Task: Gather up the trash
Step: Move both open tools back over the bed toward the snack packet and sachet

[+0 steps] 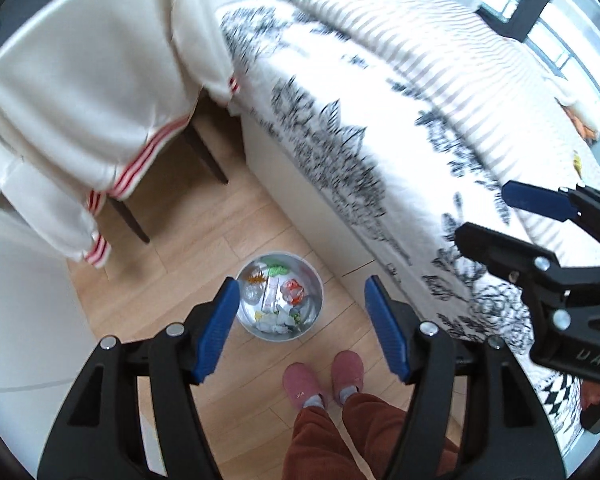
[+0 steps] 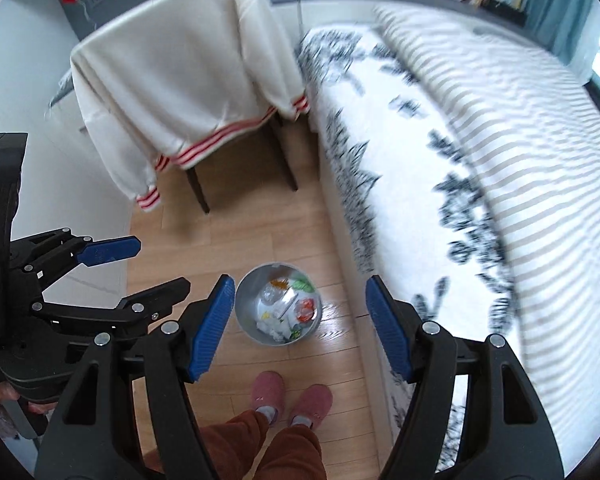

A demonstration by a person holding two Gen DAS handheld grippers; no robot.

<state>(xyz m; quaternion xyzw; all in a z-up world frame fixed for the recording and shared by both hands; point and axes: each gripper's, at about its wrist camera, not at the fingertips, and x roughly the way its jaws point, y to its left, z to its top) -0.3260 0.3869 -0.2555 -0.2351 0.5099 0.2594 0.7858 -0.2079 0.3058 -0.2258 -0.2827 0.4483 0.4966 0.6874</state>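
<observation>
A small grey metal bin (image 1: pixel 312 304) stands on the wooden floor beside the bed, holding several pieces of crumpled trash (image 1: pixel 278 300). My left gripper (image 1: pixel 300 320) is open and empty, held high above the bin. In the right wrist view the bin (image 2: pixel 244 308) and its trash (image 2: pixel 286 308) show below my right gripper (image 2: pixel 300 320), which is open and empty too. The right gripper also shows at the right edge of the left wrist view (image 1: pixel 496 220), and the left gripper shows at the left of the right wrist view (image 2: pixel 156 264).
A bed with a black-and-white leaf-print sheet and striped duvet (image 1: pixel 400 120) fills the right side. A chair draped with a cream sweater with red stripes (image 1: pixel 100 92) stands to the left. The person's feet in pink slippers (image 1: pixel 320 376) stand by the bin.
</observation>
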